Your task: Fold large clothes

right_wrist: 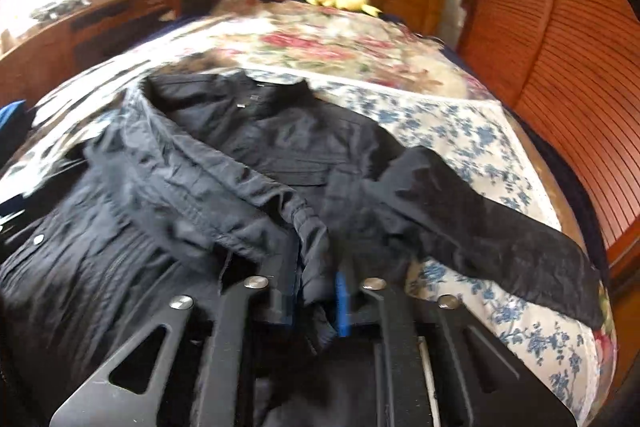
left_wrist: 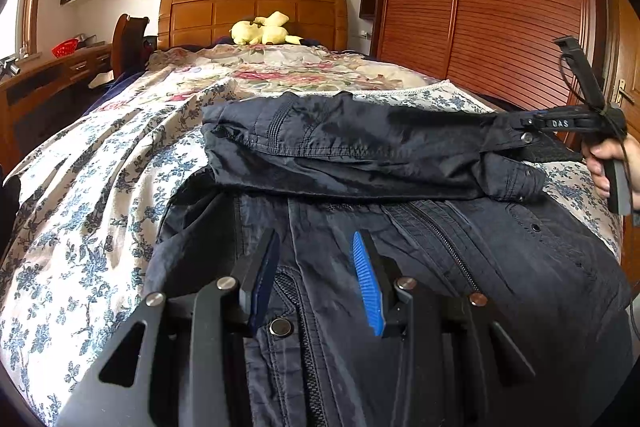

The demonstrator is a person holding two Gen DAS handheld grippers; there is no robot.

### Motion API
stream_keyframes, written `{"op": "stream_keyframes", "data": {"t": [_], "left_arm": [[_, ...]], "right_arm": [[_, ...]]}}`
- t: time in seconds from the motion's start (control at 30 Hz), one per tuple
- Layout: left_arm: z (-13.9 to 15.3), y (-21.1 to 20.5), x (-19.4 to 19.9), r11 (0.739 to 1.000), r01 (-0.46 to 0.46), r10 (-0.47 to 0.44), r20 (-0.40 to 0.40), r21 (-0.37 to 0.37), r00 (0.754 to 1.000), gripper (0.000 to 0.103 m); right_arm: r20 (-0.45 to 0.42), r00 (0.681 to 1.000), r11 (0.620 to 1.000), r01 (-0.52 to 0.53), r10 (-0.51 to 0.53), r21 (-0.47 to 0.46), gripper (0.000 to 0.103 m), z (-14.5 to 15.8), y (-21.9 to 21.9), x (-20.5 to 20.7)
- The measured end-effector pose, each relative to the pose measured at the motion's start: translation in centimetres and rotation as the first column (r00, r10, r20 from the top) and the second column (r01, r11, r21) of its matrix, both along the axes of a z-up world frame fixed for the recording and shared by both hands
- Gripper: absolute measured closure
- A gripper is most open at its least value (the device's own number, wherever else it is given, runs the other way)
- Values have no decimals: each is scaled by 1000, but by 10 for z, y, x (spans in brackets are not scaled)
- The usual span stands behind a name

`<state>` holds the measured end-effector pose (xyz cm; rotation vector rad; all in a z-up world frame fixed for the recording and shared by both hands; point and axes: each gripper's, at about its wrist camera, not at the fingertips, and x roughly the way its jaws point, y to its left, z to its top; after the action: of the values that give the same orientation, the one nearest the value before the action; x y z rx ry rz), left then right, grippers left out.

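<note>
**Soft dark jacket, one sleeve in the grip**

Nearest the lens in the left wrist view, the left gripper [left_wrist: 316, 279] hovers over the jacket's [left_wrist: 400, 267] front by the zip, its jaws standing narrowly apart with nothing pinched between the blue pads. In the right wrist view the right gripper [right_wrist: 316, 303] has a bunched cuff of sleeve [right_wrist: 312, 227] between its jaws; the pads look pressed on the cloth, though the picture is blurred by motion.

The jacket lies spread on the bed [left_wrist: 100, 187] at its foot end, collar toward the headboard [left_wrist: 252, 11]. It reads as thin, crinkly woven cloth: light, limp, likely a little slippery, so it will sag and slide rather than keep a crease. Metal snaps and the zip add small stiff lines that should fold less willingly. My judgement is that the cuffs, the hem corners and the shoulder seams are the sound places to take hold, since the cloth is doubled there.

One sleeve is drawn across the chest toward the bed's right edge; the other [right_wrist: 480, 227] lies flat, reaching out to that same side.

Count: one jacket, two sleeves, two grippers, one person's hand [left_wrist: 608, 159] in view, one yellow plush toy [left_wrist: 264, 31] by the headboard.
</note>
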<state>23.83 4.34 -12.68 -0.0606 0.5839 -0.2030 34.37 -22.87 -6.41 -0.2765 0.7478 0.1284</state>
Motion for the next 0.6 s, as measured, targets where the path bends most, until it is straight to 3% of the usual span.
{"op": "stream_keyframes", "data": {"t": [0.13,0.37,0.6], "left_arm": [[1,-2,0,1000,1,-1,-1,6,1000,66],[0,-6,1,1000,4,-4,-1,14,1000,66],[1,-7,1,1000,5,-5,1,16,1000,66]], "right_arm": [[31,998,999,50,-50,6,57,8,-10,2],[-36,999,1000,12,-11,20,55,-15,-8,-7],[-143,988,996,71,-64,50,55,-58,-19,4]]}}
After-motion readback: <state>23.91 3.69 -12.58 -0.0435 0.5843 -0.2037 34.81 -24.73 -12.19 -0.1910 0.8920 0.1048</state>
